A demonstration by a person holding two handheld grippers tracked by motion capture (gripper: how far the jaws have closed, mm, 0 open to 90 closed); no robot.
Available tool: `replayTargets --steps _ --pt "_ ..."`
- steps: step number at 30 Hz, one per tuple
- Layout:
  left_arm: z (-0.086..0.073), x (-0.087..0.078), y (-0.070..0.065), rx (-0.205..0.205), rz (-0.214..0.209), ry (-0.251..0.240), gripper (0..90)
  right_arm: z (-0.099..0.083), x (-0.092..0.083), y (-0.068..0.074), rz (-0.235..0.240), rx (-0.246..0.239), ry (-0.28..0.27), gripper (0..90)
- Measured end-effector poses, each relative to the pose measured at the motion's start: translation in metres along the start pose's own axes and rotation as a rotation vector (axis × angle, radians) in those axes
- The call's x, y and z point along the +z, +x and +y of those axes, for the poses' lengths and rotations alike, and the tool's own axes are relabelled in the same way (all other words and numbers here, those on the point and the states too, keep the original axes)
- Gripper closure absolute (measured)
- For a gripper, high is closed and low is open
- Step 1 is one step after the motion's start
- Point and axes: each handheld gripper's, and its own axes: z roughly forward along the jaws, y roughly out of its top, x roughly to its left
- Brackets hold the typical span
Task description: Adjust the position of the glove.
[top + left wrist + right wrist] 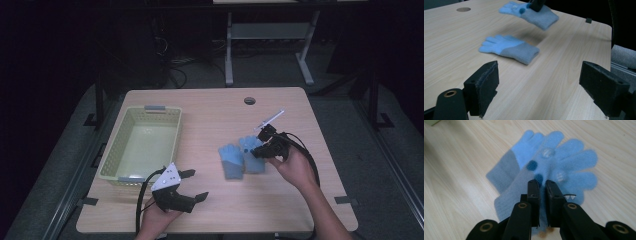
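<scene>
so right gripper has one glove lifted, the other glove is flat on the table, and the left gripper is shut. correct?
Not quite: the left gripper is open, its fingers set wide apart with nothing between them, as the left gripper view shows. The rest holds: the right gripper is shut on the lifted glove, and the other glove lies flat on the table.

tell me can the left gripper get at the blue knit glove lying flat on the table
Probably yes: the left gripper is open, and bare wooden table lies between it and the flat blue knit glove.

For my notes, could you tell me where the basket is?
In the high view, the basket sits at the table's left edge, left of the gloves.
</scene>
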Motion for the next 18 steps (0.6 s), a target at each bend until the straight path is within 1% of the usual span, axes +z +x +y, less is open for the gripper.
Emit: replayTargets --steps 3,8,15,17,18 --pt "0.0 0.0 0.0 0.002 0.0 -0.001 15.4 0.005 0.004 0.004 0.003 -0.011 0.007 83.1" --pt "0.0 0.0 -0.001 0.001 -0.001 0.001 15.4 0.013 0.009 0.009 0.016 -0.028 0.002 83.1" --pt "0.0 0.001 -0.001 0.009 -0.003 0.002 15.4 0.02 0.018 0.012 0.023 -0.038 0.011 83.0" --pt "0.0 0.001 -0.001 0.003 -0.004 -0.003 15.4 0.022 0.021 0.013 0.021 -0.038 0.012 83.0" --pt "0.0 0.0 -0.001 0.009 -0.003 0.004 15.4 0.023 0.023 0.013 0.027 -0.037 0.015 82.9"
